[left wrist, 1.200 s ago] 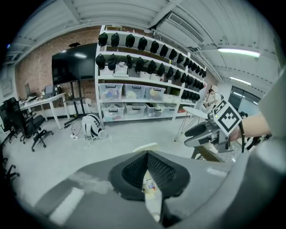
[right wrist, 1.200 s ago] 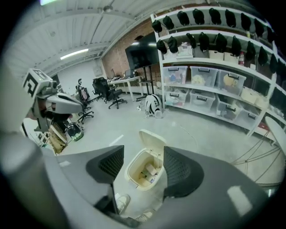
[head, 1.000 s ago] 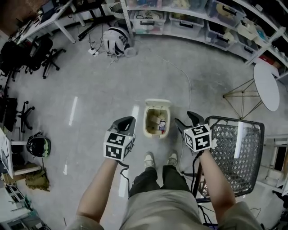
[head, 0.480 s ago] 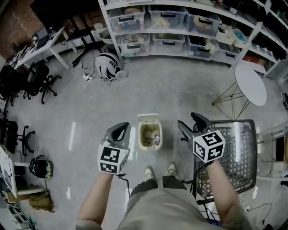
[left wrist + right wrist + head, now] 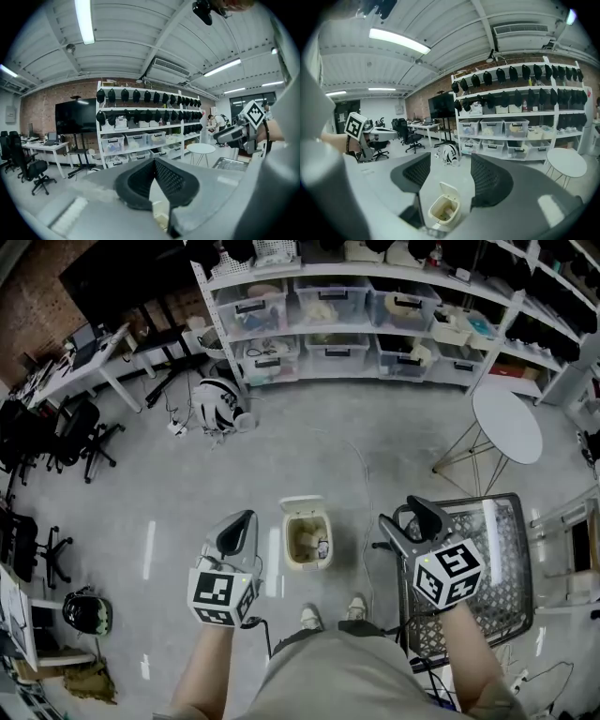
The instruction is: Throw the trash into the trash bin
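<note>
Although the left gripper view barely shows it, the right gripper view frames the open trash bin (image 5: 443, 208) on the floor below the right gripper (image 5: 405, 516), wide apart and empty, while the left gripper (image 5: 242, 519) is closed on nothing and trash (image 5: 322, 547) lies inside the bin.

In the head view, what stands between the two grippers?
An open cream plastic trash bin stands on the grey floor, between the left gripper and the right gripper; the head view shows this.
</note>
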Action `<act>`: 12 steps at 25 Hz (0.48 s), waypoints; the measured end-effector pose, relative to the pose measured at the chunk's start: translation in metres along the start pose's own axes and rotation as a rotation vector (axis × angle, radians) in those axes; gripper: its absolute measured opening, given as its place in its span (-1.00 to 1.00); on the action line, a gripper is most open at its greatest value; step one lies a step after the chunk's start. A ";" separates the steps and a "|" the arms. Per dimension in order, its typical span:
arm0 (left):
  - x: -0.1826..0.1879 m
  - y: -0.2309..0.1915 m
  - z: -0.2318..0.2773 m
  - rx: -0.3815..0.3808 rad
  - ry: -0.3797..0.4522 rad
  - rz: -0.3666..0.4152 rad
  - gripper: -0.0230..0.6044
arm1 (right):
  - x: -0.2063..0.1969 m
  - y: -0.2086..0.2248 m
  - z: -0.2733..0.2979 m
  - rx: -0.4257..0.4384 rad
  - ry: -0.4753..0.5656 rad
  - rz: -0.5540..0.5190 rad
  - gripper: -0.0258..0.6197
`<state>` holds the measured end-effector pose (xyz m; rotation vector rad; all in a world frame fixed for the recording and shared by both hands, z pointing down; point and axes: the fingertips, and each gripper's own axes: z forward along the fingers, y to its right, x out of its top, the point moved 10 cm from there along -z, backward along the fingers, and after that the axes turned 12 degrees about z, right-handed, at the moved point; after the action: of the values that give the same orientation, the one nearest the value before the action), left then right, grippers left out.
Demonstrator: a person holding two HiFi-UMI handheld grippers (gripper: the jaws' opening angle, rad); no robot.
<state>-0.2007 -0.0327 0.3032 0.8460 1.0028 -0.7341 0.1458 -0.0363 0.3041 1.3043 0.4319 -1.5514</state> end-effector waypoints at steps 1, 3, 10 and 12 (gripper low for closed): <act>0.000 0.001 0.003 -0.010 0.000 0.000 -0.92 | 0.000 0.003 -0.002 -0.011 0.005 0.004 -0.07; 0.003 0.003 0.009 -0.035 0.005 0.012 -0.92 | 0.001 0.011 -0.006 -0.041 0.016 0.010 -0.07; 0.023 0.031 0.051 -0.148 0.020 0.058 -0.92 | -0.003 0.056 -0.026 -0.194 0.031 0.035 -0.07; 0.027 0.047 0.068 -0.192 0.021 0.072 -0.92 | -0.010 0.071 -0.032 -0.227 0.015 0.049 -0.06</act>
<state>-0.1242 -0.0726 0.3099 0.7202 1.0389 -0.5592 0.2221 -0.0365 0.3244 1.1429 0.5647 -1.4083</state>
